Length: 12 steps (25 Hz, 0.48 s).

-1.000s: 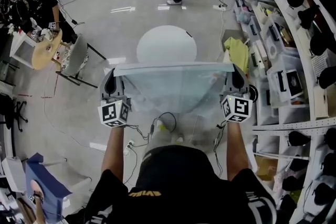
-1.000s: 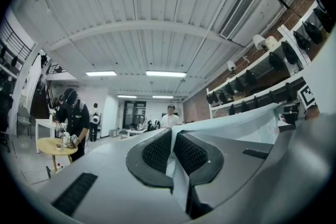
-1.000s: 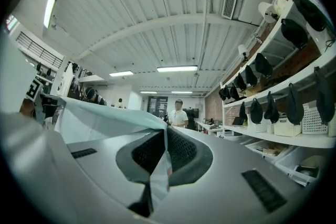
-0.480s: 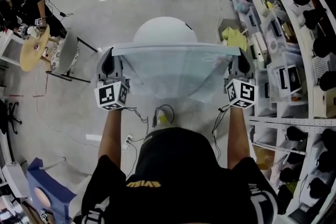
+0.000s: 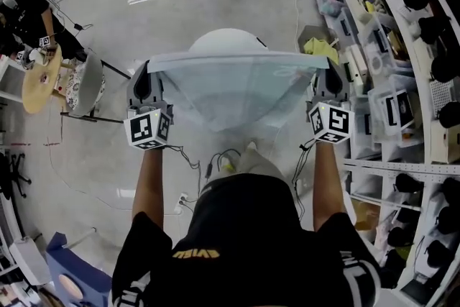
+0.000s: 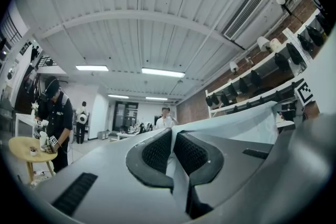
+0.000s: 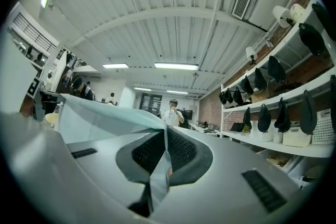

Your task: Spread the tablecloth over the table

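Tablecloth: pale thin sheet, held clear of the table by its two upper corners, with the top hem stretched level between the grippers and the rest hanging toward the person

Left gripper: jaws closed tight on the left corner. In the left gripper view the hem runs out from between the ribbed pads.

Centre: round white table. Its far half is bare beyond the hem and its near edge is hidden behind the sheet. Contact between cloth and table cannot be confirmed.

Right gripper: jaws pinched on the right corner, with a fold of cloth between the pads in the right gripper view.

Assessment: the step in hand appears to be carrying the sheet over the table. Recommended practice:
- keep both hands level and evenly spaced so the hem stays taut
- carry the hem past the far edge before lowering
- centre the sheet on the round top
- release neither pinch until the cloth lies flat with an even overhang
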Each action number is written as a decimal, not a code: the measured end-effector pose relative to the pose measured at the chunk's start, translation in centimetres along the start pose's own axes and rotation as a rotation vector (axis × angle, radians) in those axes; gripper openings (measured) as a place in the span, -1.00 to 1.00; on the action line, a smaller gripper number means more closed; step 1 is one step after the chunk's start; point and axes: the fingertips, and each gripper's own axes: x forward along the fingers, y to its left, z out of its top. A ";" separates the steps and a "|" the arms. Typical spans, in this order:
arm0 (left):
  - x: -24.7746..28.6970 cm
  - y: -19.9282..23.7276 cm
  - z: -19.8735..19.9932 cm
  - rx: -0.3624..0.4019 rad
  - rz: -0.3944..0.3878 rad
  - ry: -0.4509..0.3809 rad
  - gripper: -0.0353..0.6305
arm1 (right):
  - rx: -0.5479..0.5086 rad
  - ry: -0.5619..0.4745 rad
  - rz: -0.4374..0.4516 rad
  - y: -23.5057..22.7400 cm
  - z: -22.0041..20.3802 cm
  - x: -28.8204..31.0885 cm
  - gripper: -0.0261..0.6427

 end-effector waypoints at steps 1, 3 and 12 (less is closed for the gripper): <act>0.9 0.3 -0.1 0.002 0.001 0.000 -0.82 | -0.001 -0.002 0.002 -0.1 0.0 1.0 -0.89; 2.6 0.7 -0.4 0.012 0.001 0.001 -0.82 | 0.000 -0.004 0.005 -0.2 -0.3 2.9 -0.89; 10.9 2.8 -2.2 0.044 0.043 0.019 -0.82 | 0.015 -0.013 0.050 -1.0 -2.4 13.1 -0.89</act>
